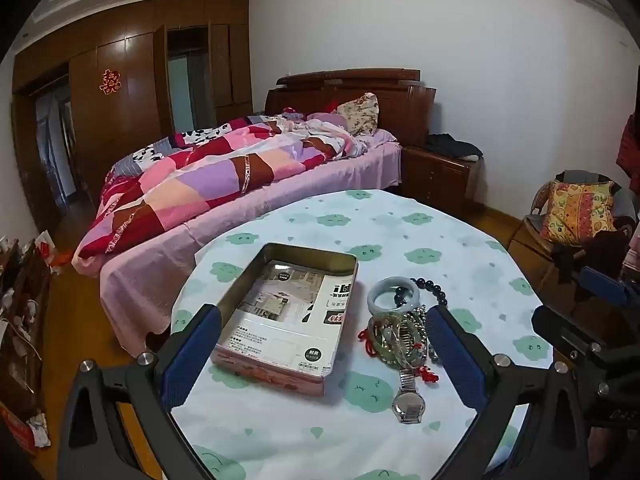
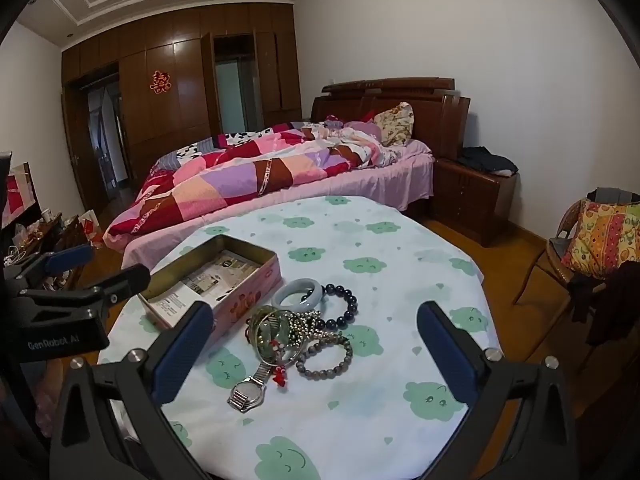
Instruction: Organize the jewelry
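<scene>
An open pink tin box (image 1: 288,356) (image 2: 240,300), lined with printed paper, lies on the round table (image 1: 460,240) (image 2: 400,248). Right of it is a jewelry pile: a pale jade bangle (image 1: 374,294) (image 2: 316,294), a dark bead bracelet (image 1: 434,286) (image 2: 348,300), a grey bead bracelet (image 2: 326,356), silver chains (image 2: 308,326), green bangles with red cord (image 1: 396,340) and a silver wristwatch (image 1: 408,404) (image 2: 248,394). My left gripper (image 1: 322,316) is open above the box and pile. My right gripper (image 2: 314,314) is open above the pile.
A bed with a patchwork quilt (image 1: 208,184) (image 2: 248,176) stands behind the table. A nightstand (image 1: 440,172) is at the back right and a chair with a patterned cushion (image 1: 580,216) (image 2: 600,240) at the right. Cluttered boxes (image 1: 24,320) line the left.
</scene>
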`<state>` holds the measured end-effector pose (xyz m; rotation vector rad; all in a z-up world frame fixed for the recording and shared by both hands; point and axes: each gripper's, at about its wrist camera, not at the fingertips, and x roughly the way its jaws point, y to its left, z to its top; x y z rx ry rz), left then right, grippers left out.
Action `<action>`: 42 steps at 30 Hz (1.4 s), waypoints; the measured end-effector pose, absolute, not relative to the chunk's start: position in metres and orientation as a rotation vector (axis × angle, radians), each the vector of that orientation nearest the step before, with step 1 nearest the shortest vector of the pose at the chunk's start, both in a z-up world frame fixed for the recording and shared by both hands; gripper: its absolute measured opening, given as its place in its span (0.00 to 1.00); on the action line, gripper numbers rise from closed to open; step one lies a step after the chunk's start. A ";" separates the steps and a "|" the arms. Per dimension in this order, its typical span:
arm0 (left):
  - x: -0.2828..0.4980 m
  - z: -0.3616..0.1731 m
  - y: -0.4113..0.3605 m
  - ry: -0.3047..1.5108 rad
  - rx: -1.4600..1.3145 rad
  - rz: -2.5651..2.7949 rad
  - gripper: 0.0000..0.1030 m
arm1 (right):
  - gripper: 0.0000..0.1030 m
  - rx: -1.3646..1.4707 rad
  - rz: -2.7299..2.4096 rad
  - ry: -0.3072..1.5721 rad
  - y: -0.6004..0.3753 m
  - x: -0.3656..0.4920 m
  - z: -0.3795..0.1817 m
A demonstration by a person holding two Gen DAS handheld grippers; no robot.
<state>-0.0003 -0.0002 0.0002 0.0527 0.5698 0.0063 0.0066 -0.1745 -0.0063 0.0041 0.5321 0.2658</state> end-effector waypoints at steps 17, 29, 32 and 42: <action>0.003 -0.007 0.004 0.580 0.012 0.007 0.99 | 1.00 0.017 0.274 0.535 -0.176 0.007 -0.008; 0.004 -0.010 0.006 0.585 0.013 0.015 0.99 | 1.00 0.022 0.274 0.543 -0.174 0.007 -0.013; 0.005 -0.012 0.008 0.588 0.010 0.020 0.99 | 1.00 0.025 0.274 0.545 -0.174 0.007 -0.013; 0.005 -0.011 0.007 0.588 0.011 0.020 0.99 | 1.00 0.027 0.274 0.550 -0.175 0.008 -0.013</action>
